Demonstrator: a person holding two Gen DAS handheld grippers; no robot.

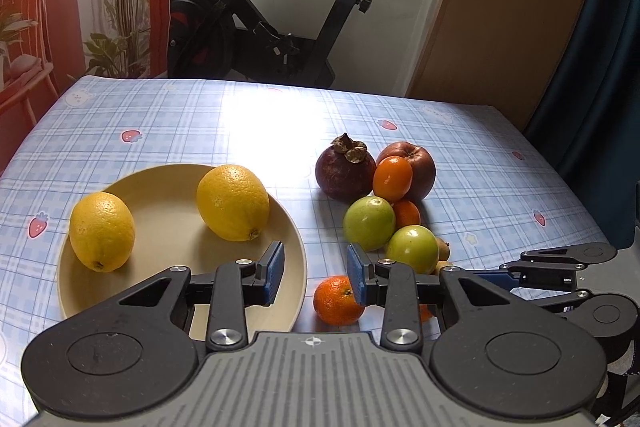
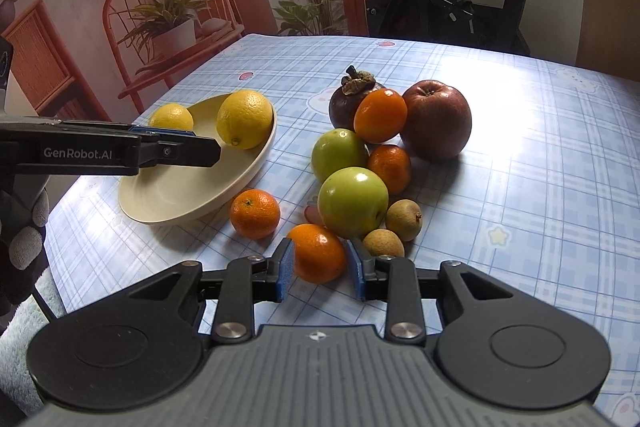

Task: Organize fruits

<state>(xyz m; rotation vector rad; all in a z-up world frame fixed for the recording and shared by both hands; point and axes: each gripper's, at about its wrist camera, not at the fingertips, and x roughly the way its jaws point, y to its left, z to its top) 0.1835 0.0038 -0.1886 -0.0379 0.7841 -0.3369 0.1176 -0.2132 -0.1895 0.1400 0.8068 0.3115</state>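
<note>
The right gripper had its jaws clamped on an orange resting on the counter. A careless lift risked nudging the green fruit at its 12 o'clock and scattering the pile. The orange was smooth and glossy (likely slippery). The left gripper, jaws apart and empty, hovered over the plate rim.
</note>
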